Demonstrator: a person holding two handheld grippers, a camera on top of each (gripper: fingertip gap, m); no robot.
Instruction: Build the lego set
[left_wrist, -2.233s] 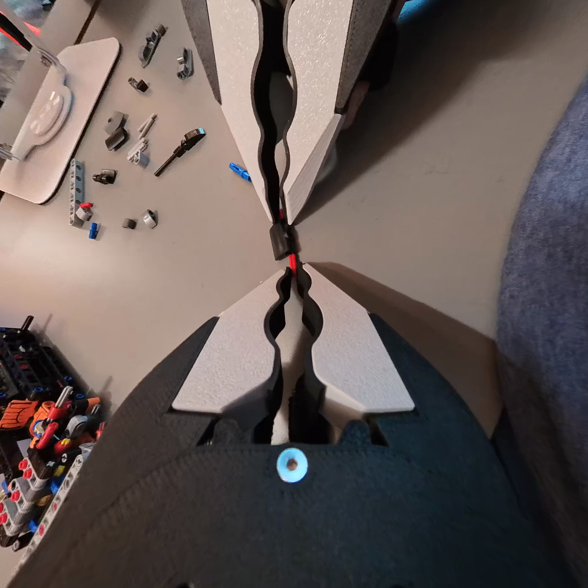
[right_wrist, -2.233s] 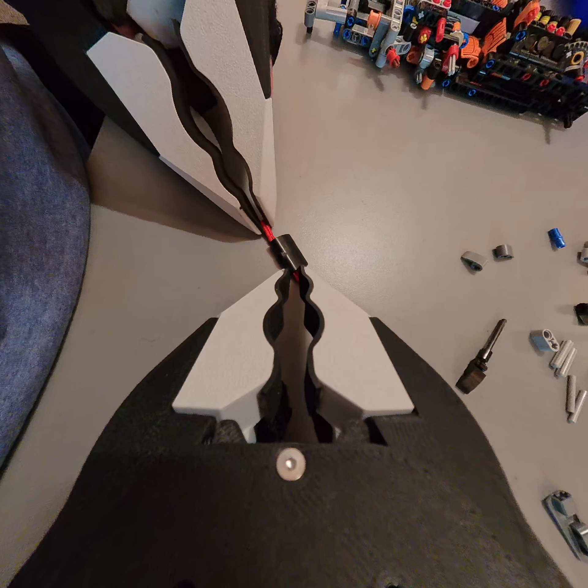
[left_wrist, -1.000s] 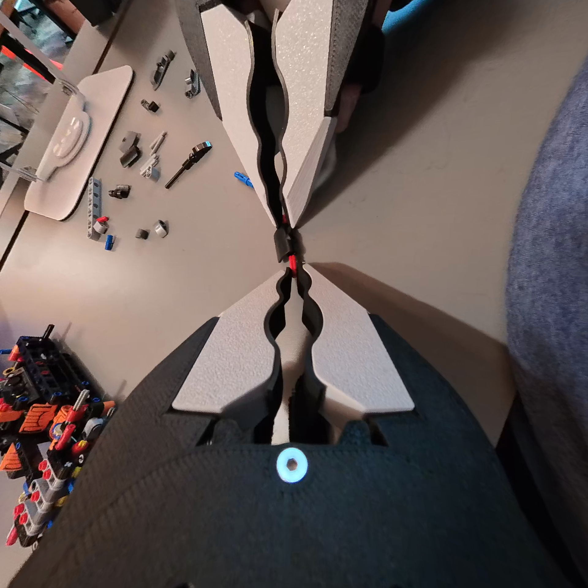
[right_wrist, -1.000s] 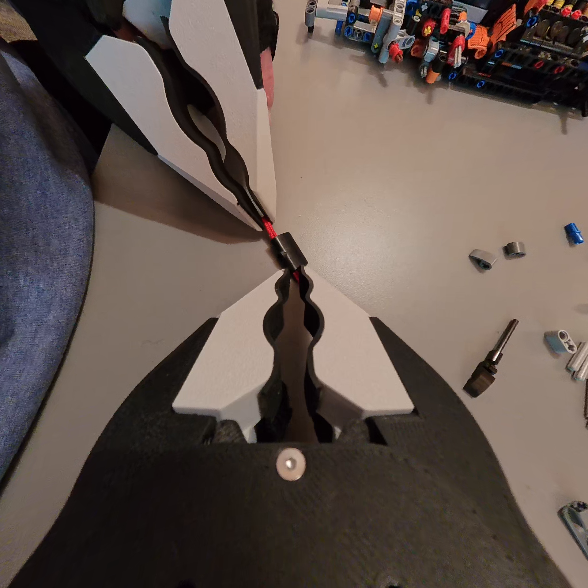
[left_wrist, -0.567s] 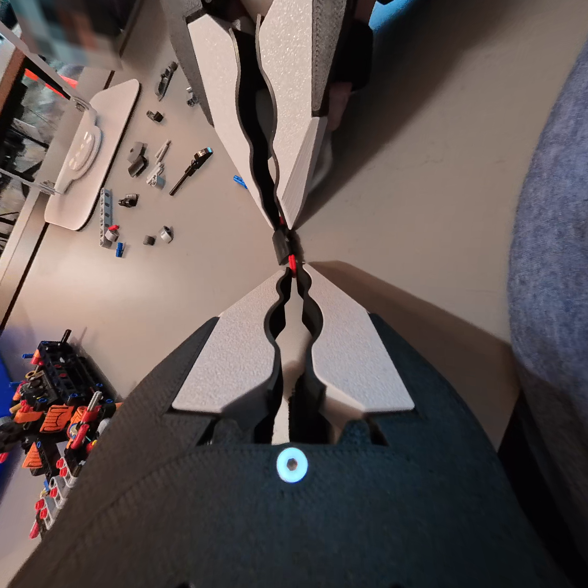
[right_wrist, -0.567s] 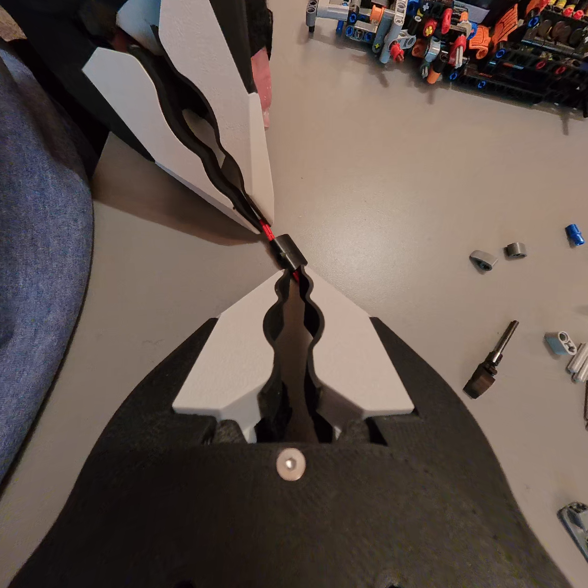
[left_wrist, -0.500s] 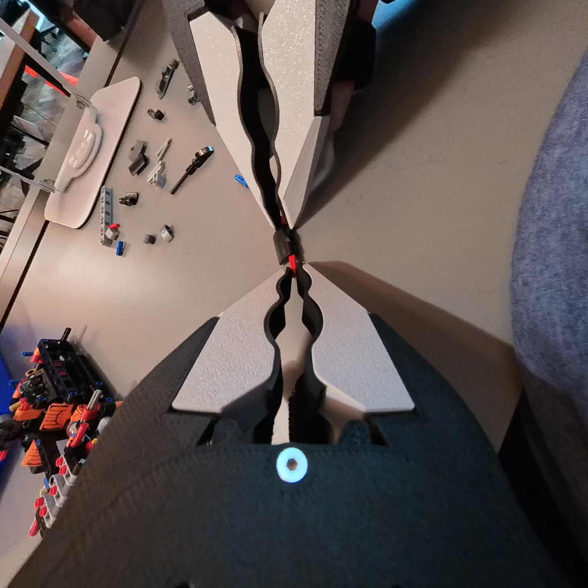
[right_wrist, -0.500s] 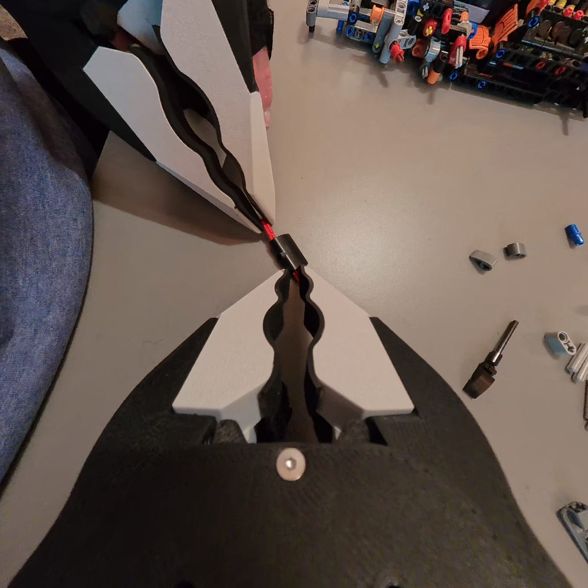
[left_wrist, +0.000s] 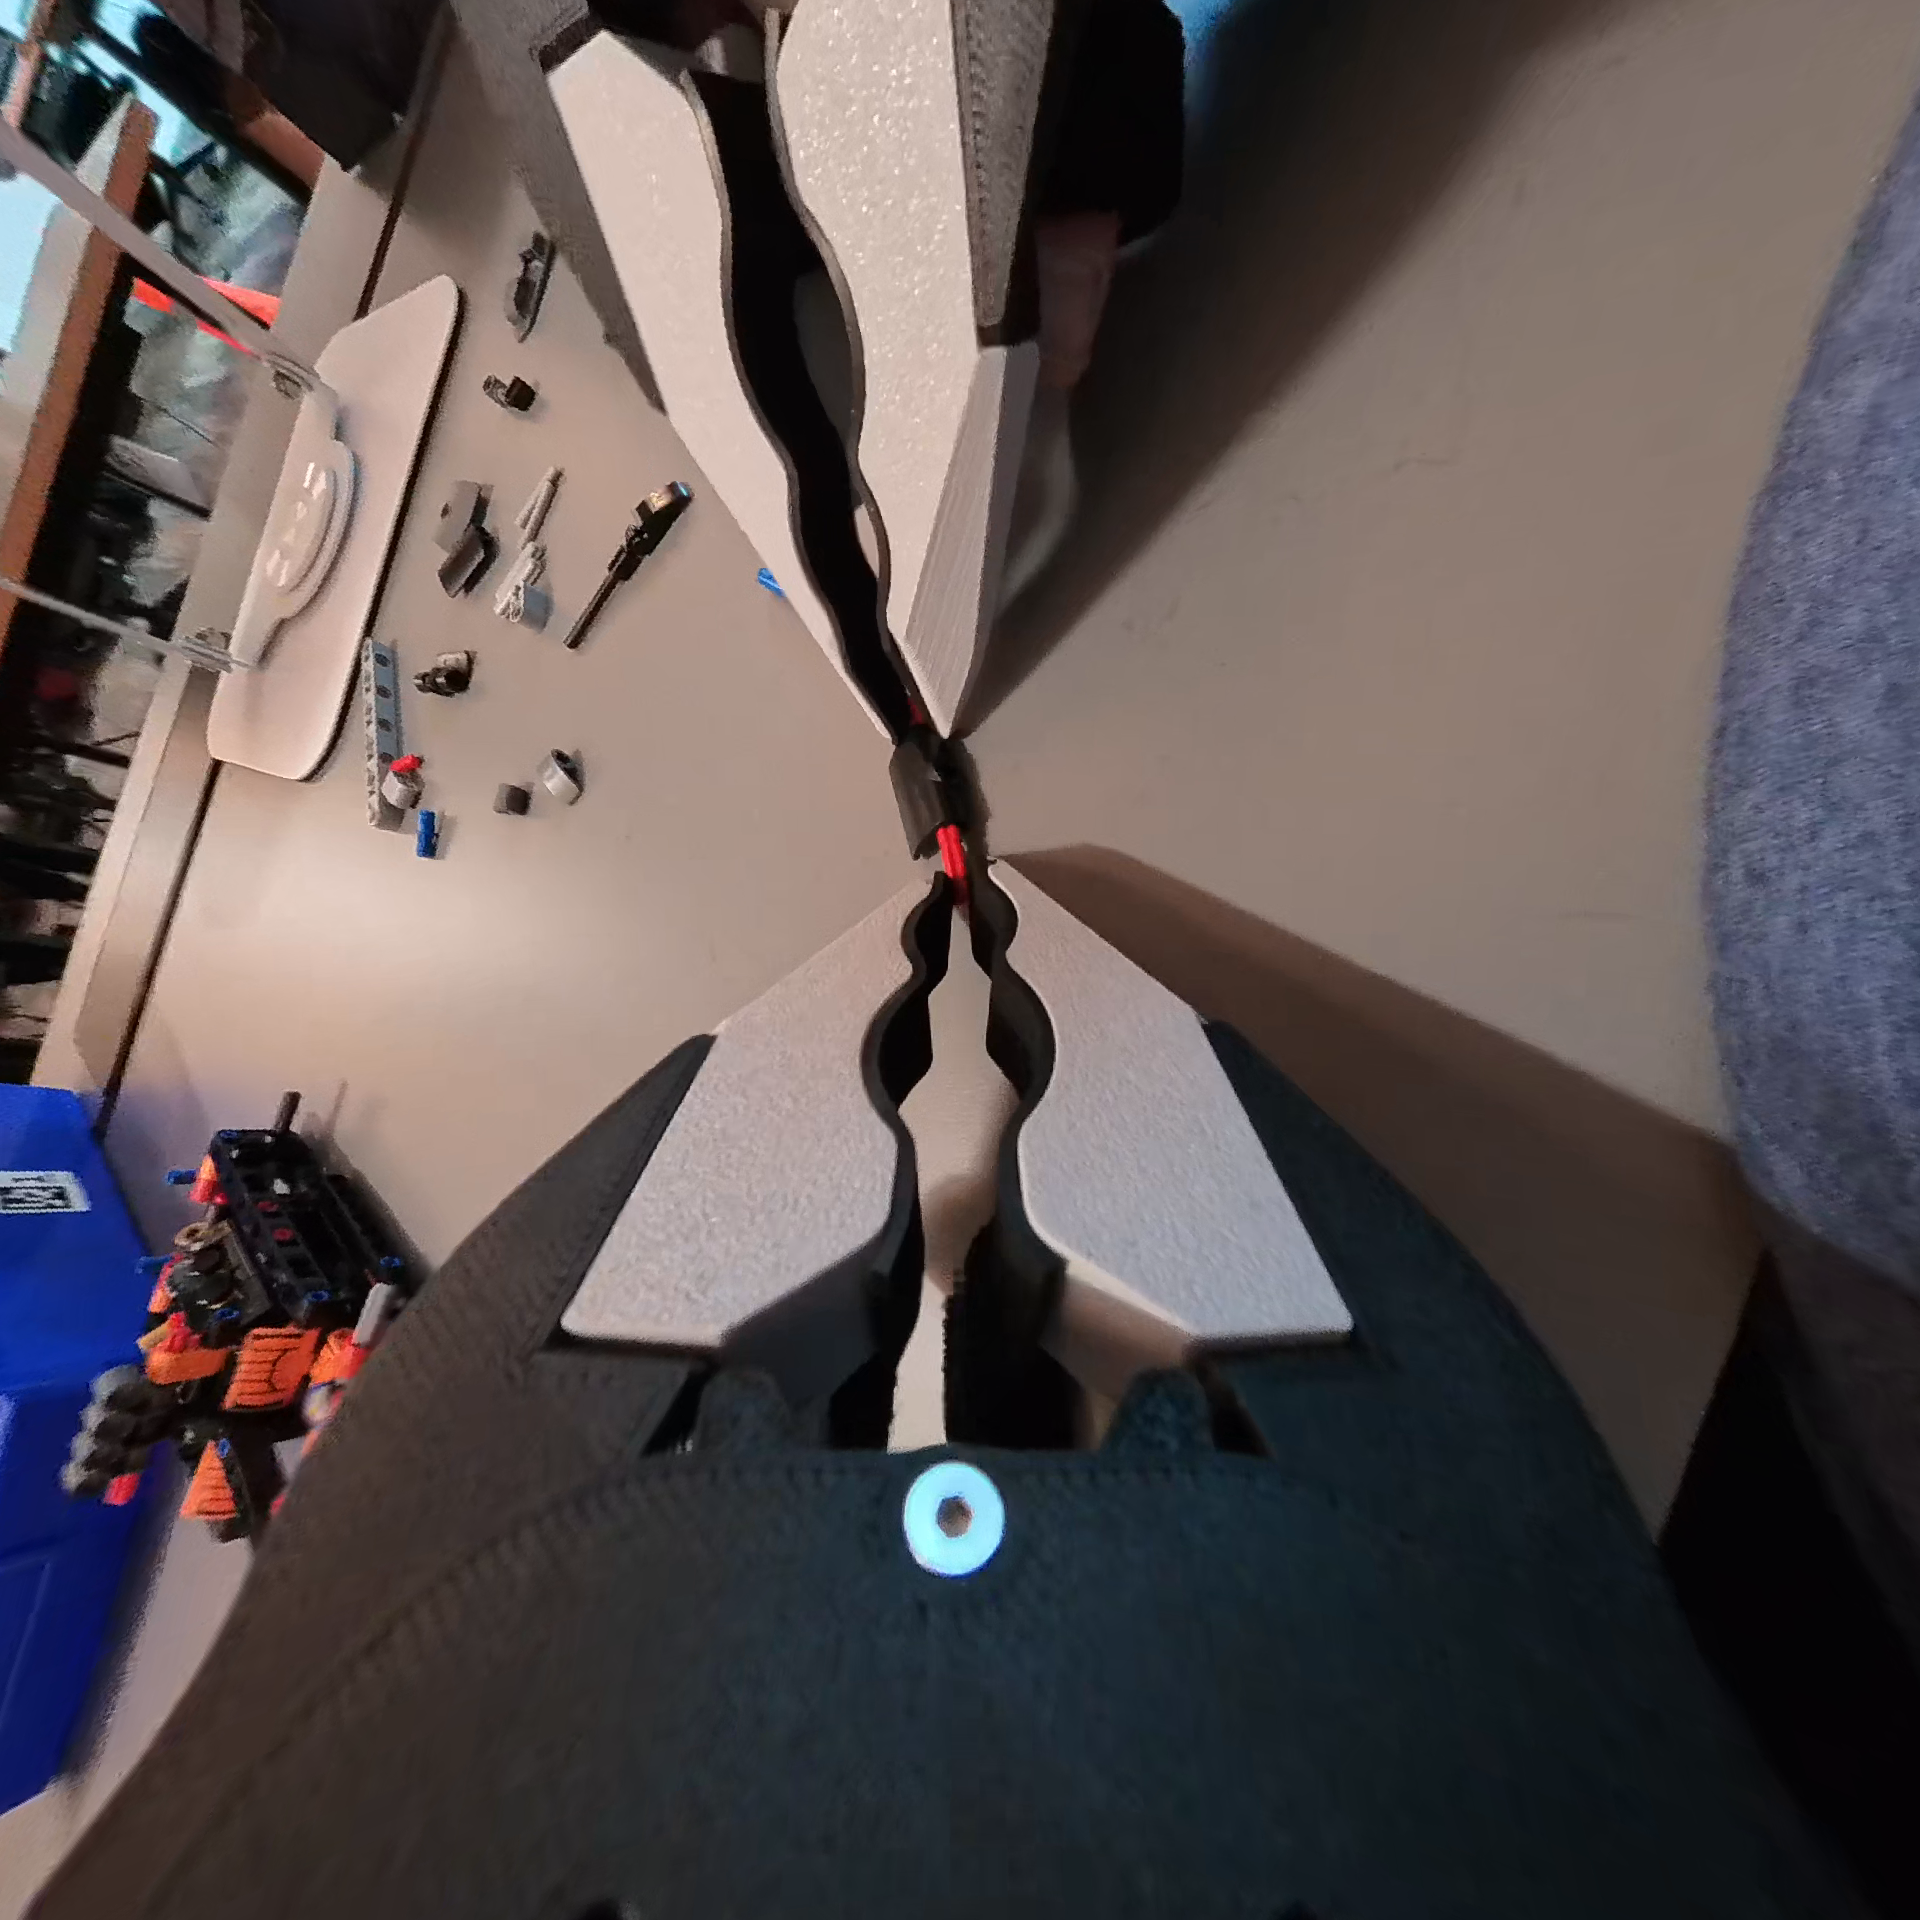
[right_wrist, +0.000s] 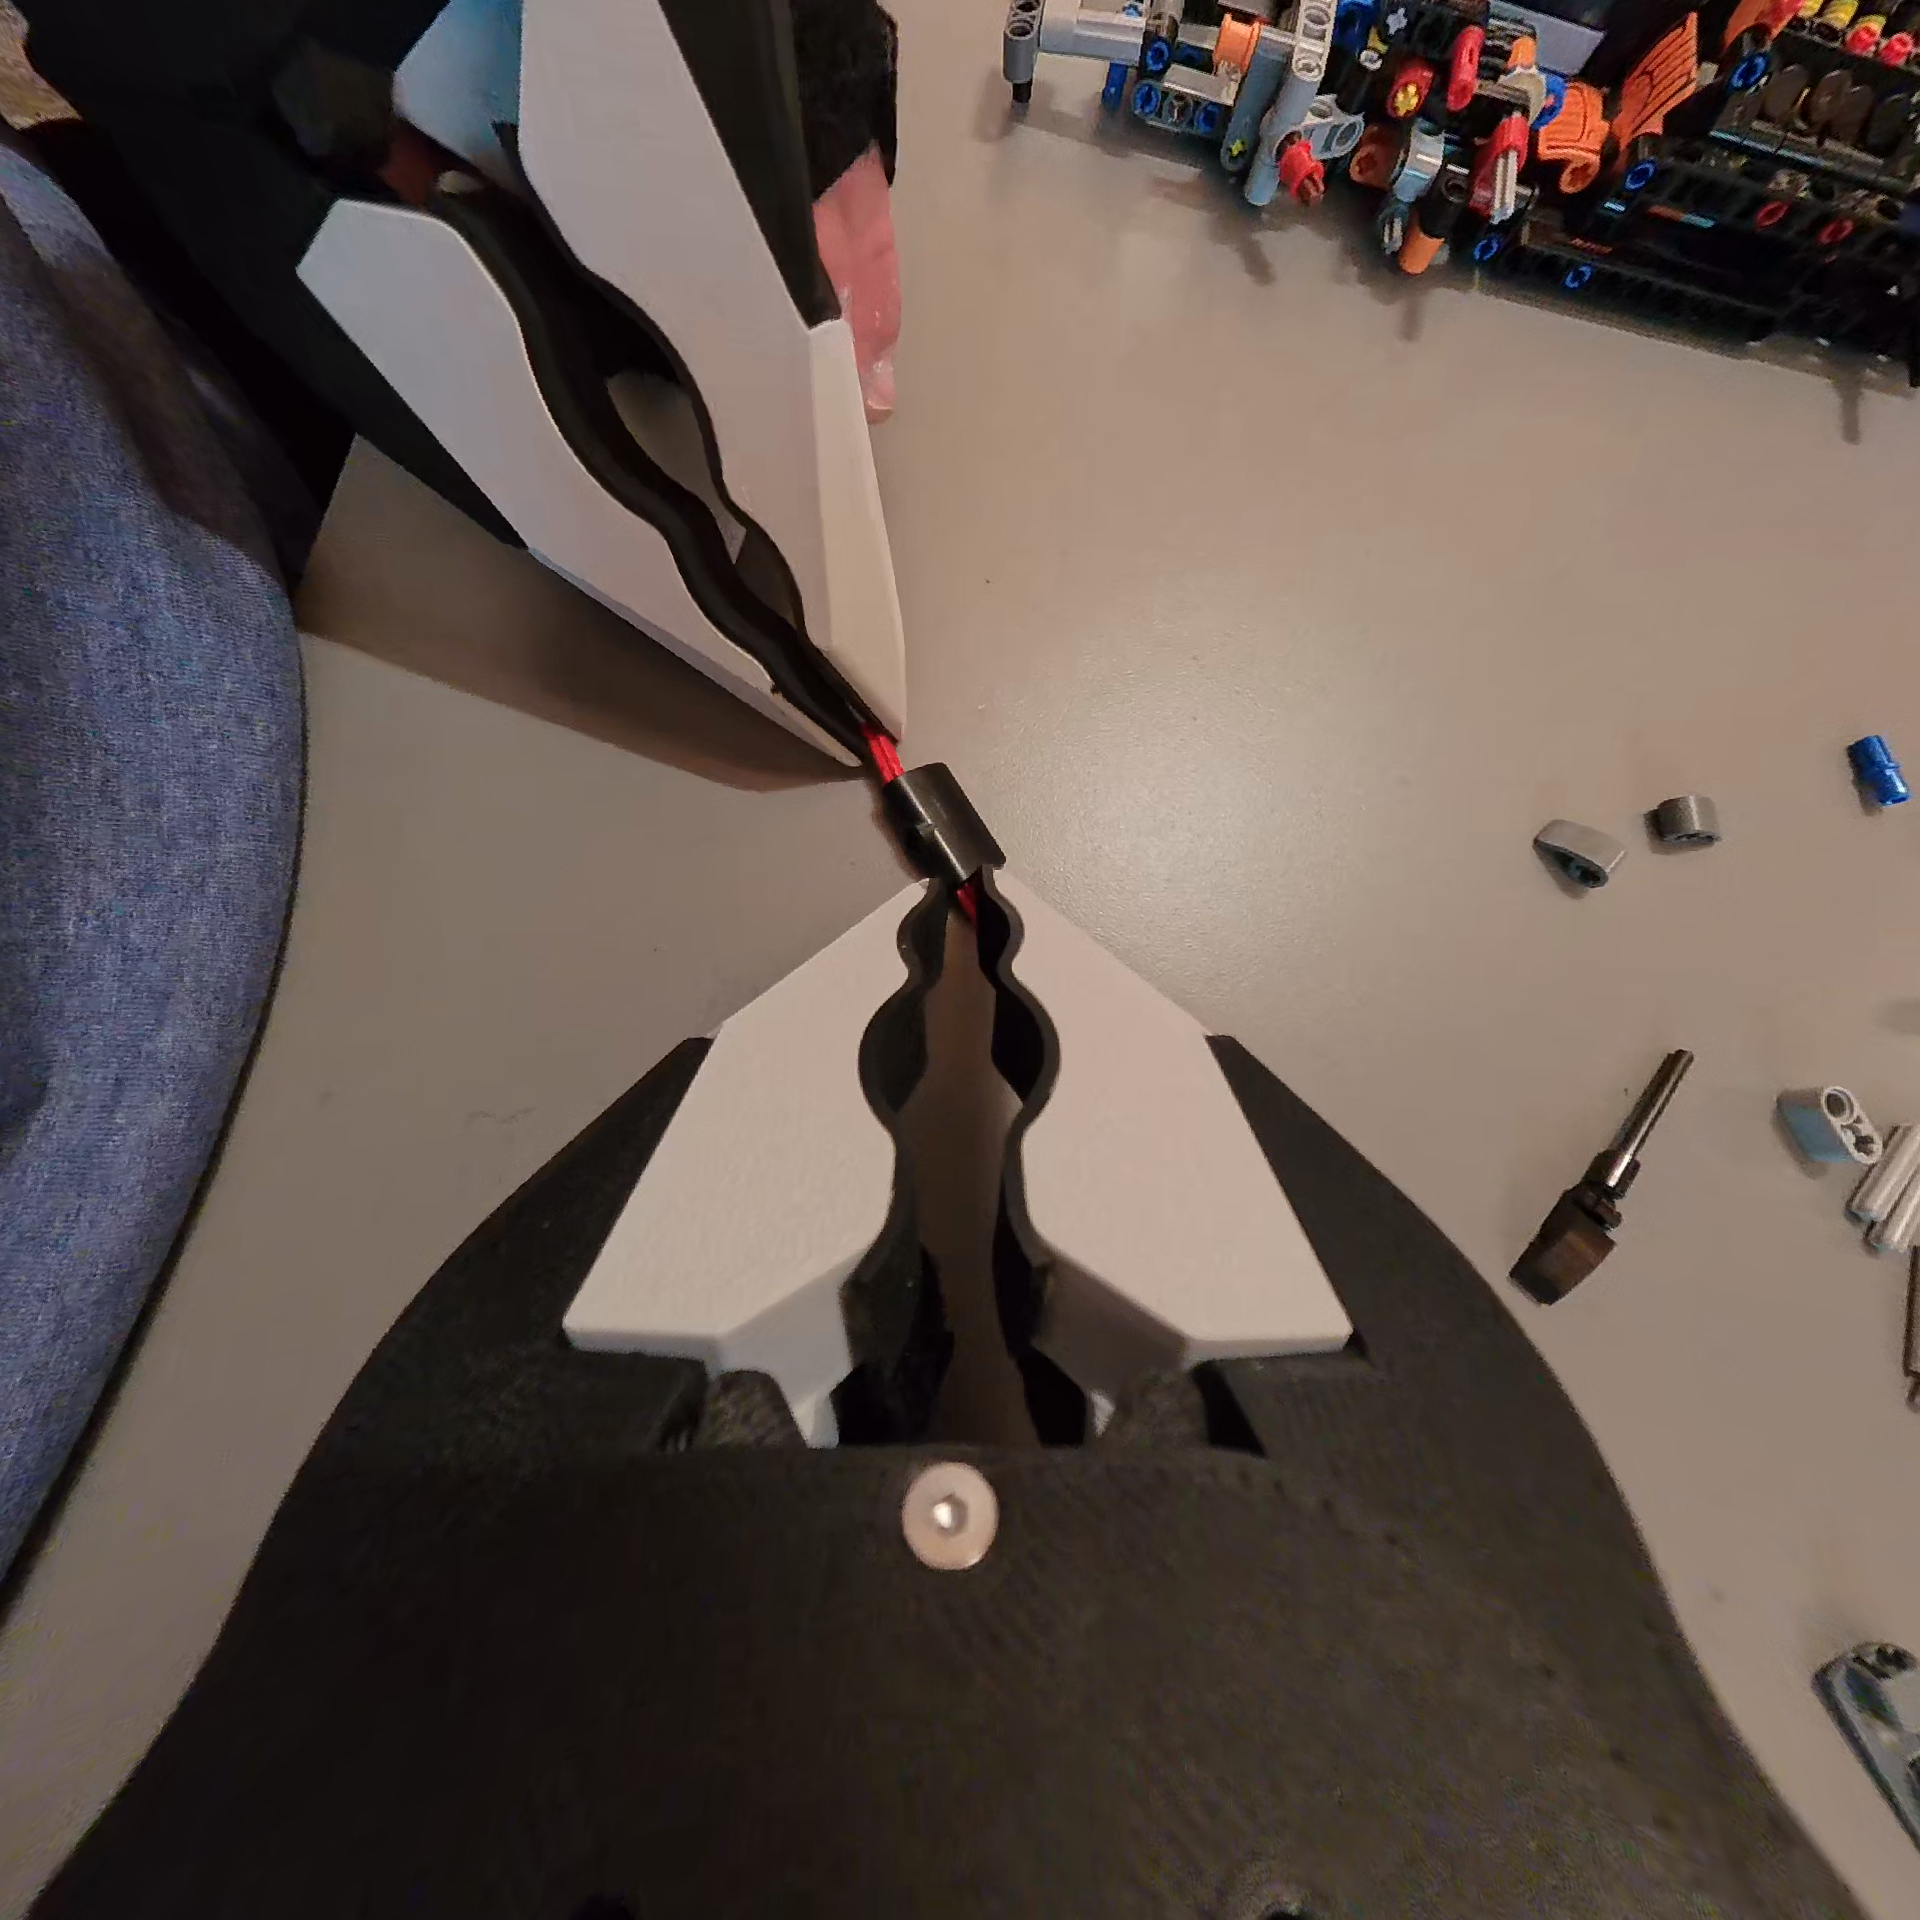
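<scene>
We grip the red axle (right_wrist: 881, 750) with both closed tongs (left_wrist: 954, 883), at 12 o'clock, to slide the black bush (right_wrist: 943, 816) along it.

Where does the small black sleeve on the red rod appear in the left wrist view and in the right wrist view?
Left wrist view: the black sleeve sits just above picture centre, on the red rod, between the two claw tips.
Right wrist view: the black sleeve sits just above centre, tilted toward the upper left.
Shared landmark: the colourful lego model, lower left in the left view and upper right in the right.
</scene>
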